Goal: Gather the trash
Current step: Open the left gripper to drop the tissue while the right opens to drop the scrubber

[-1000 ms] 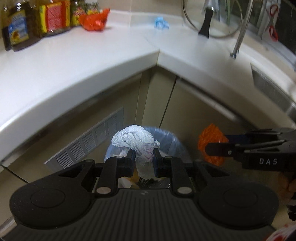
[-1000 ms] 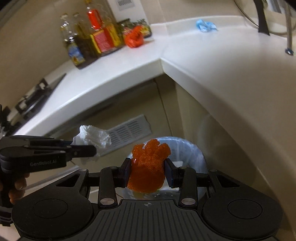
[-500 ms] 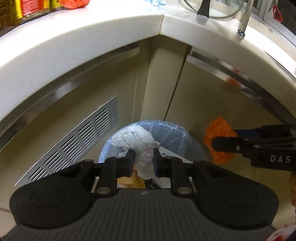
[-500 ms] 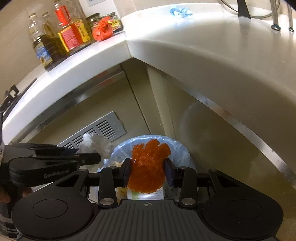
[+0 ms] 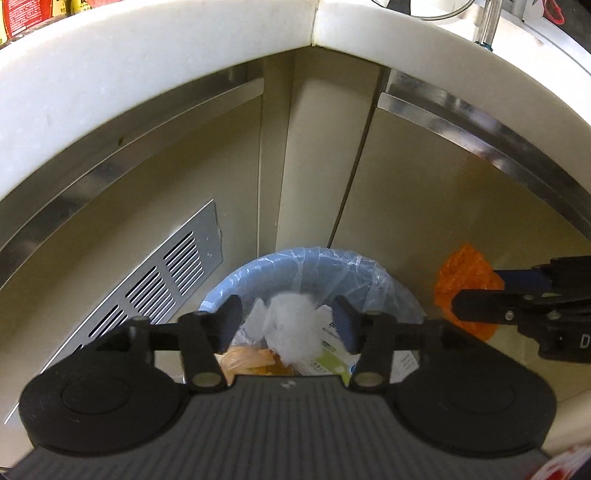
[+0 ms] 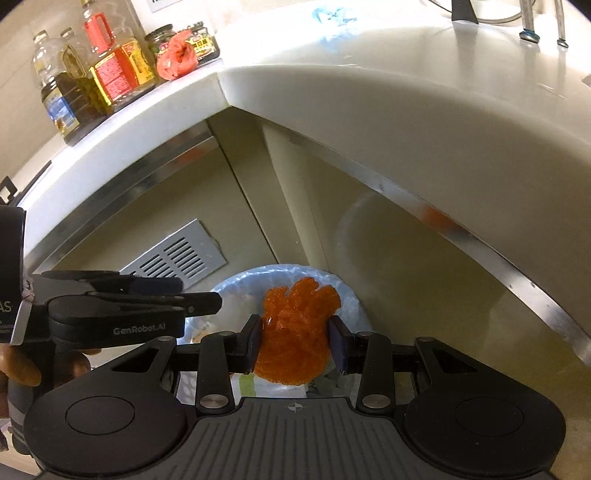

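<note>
The white countertop (image 6: 406, 122) wraps overhead, its inner corner right above the action, with beige cabinet doors (image 5: 424, 206) and a slatted metal vent (image 5: 166, 284) below. Down against the cabinet corner sits the trash bin (image 5: 255, 267), lined with a pale blue bag and already carrying wrappers and paper.

Over the bin, the left gripper (image 5: 288, 321) is opening its jaws right now, and the crumpled white tissue (image 5: 293, 325) is between the pads, blurred, clear of both of them, above the bin's mouth. Released!

The right gripper (image 6: 295, 339) is clenched on the orange crumpled plastic (image 6: 295, 332), both pads pressed into its sides, held over the near rim of the bin. In the left view that orange wad shows just beside the bin's right edge.

Up on the countertop's back edge: oil bottles (image 6: 88, 88) and jars, a red crumpled scrap (image 6: 177, 61) against the jars near the corner, and a blue scrap (image 6: 332, 18) farther right.
</note>
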Demonstrator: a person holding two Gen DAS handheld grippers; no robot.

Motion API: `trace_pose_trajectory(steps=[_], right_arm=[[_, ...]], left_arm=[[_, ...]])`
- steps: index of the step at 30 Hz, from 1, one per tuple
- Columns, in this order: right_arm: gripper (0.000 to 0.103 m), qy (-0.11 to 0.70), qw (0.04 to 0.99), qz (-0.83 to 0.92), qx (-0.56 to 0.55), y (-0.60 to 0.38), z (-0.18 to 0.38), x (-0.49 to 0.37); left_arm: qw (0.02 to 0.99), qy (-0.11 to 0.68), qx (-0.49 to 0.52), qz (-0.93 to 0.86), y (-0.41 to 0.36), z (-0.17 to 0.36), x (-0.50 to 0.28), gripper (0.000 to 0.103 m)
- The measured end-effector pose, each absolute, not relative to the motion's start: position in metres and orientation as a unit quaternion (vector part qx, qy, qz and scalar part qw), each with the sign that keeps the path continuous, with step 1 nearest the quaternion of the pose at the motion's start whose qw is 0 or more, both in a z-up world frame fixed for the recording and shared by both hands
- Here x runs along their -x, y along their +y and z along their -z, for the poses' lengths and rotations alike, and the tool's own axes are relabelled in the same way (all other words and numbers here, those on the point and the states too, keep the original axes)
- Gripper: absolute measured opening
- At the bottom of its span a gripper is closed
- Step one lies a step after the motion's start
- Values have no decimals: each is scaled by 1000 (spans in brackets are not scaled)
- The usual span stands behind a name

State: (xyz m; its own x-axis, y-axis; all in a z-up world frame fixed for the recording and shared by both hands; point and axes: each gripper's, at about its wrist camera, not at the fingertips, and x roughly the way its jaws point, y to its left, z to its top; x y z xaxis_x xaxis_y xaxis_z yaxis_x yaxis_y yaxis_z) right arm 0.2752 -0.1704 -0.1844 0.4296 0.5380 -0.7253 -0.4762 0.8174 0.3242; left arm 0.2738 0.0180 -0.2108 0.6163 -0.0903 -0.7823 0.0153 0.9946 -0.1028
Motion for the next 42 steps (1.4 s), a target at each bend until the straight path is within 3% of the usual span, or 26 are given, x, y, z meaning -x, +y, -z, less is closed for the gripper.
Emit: trace_pose_trajectory(steps=[9, 32, 35, 37, 42], right_arm=[[39, 443, 842, -307, -31, -172, 183, -276], [39, 434, 806, -402, 15, -97, 191, -274], [48, 427, 811, -401, 15, -88, 190, -274], [61, 425, 815, -394, 15, -83, 190, -275], [63, 423, 817, -391, 15, -83, 188, -275]], left_arm=[[893, 445, 61, 14, 25, 204, -262, 45], [864, 478, 118, -106, 68, 199, -204, 43], [863, 478, 122, -110, 70, 199, -200, 43], [863, 477, 123, -111, 71, 199, -198, 43], [863, 477, 123, -111, 73, 200, -195, 43]])
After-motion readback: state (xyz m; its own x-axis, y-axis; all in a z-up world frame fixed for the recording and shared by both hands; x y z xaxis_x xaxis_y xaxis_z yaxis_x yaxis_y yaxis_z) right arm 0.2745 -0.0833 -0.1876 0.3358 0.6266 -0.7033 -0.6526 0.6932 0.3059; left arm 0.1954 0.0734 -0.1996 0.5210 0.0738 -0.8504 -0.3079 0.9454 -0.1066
